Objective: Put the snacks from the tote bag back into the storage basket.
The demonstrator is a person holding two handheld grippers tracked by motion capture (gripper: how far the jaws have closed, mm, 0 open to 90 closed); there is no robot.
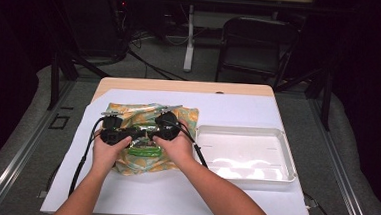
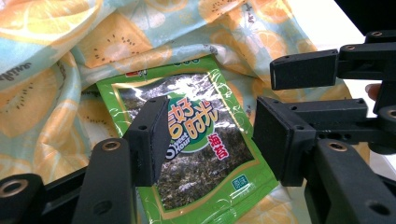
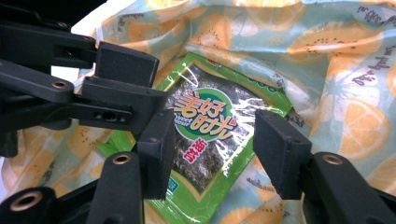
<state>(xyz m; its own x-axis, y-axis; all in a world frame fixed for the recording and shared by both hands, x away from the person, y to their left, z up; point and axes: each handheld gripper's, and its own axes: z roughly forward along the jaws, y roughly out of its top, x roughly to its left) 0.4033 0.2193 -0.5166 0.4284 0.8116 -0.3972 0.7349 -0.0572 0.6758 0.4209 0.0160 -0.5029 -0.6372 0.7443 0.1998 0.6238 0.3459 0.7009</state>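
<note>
left claw (image 2: 208, 135): I read it wide open, nothing pinched, hovering over the seaweed packet (image 2: 196, 140)
right claw (image 3: 212, 149): wide too, jaws either side of the packet's label, not gripping it
seaweed packet: green, flat on the fruit-print cloth (image 1: 128, 114), centre-left of the high view, between my two hands
cloth: rumpled, spread on the white tabletop (image 1: 238, 108)
tray (image 1: 288, 158): white, right of centre, just beside the cloth
claws: close together, tips nearly meeting over the packet

glossy plastic seaweed packet (image 2: 196, 140), printed cloth (image 2: 56, 60)
</note>
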